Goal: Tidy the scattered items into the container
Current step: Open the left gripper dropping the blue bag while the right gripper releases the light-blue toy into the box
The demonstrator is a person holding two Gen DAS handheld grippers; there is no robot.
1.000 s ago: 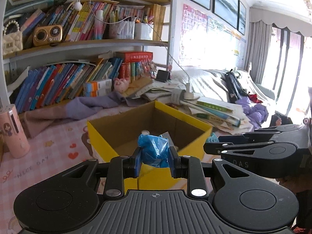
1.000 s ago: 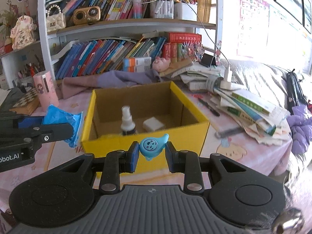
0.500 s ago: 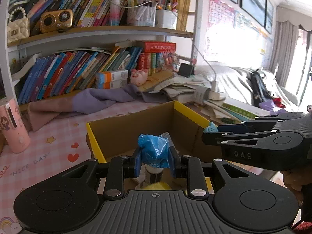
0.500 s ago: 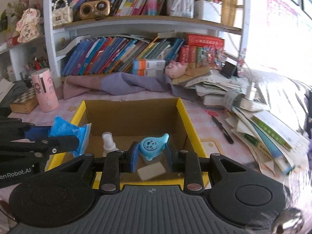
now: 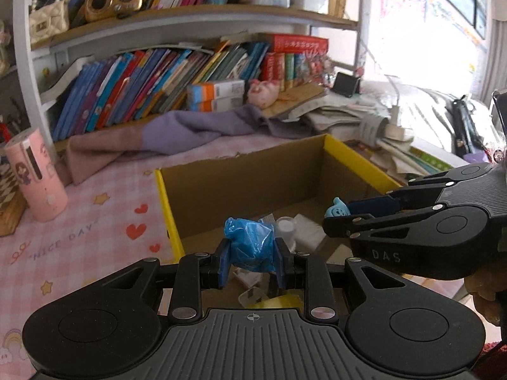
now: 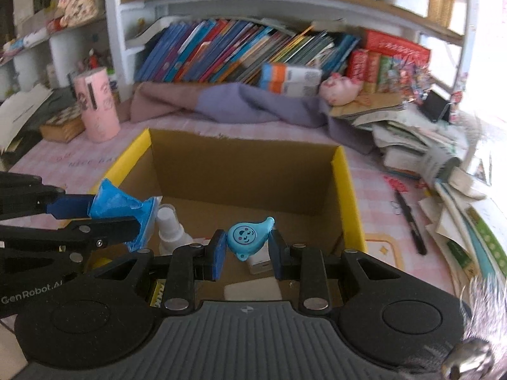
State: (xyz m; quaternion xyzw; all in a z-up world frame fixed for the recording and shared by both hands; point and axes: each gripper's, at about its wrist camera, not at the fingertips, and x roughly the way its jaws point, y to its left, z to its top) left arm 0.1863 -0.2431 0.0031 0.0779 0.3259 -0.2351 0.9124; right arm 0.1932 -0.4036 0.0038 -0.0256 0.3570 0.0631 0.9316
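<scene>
Blue crumpled plastic bag point(image 5: 250, 248) sits clamped between the left gripper point(image 5: 250, 261) pads, jaws near fully closed on it, held above the near-left part of the yellow-edged cardboard box point(image 5: 355, 158). Right gripper point(image 6: 245, 250) is pinched on a small blue teardrop-shaped toy with a face point(image 6: 248, 237), jaws only a little apart, also over the box interior. Box floor is mostly masked by both gripper bodies. The left view shows only a white bottle cap point(image 5: 285, 223), some white packets and a scrap of yellow under the bag. The right view gives more: the white spray bottle point(image 6: 169, 231) upright by the left wall, a flat white block point(image 6: 253, 288) at the near edge, a yellow-black label low left, cut off and unreadable. The near box wall is hidden in both views. The left view catches the right gripper side-on with just the toy's tip poking out; the right view catches the bag flaring out from the left jaws. The far half of the box floor looks bare. The pink cylinder point(image 6: 95, 104) stands well clear to the left, and the black pen point(image 6: 410, 221) lies on the pink cloth outside the right wall. The book pile at far right is blurred.
</scene>
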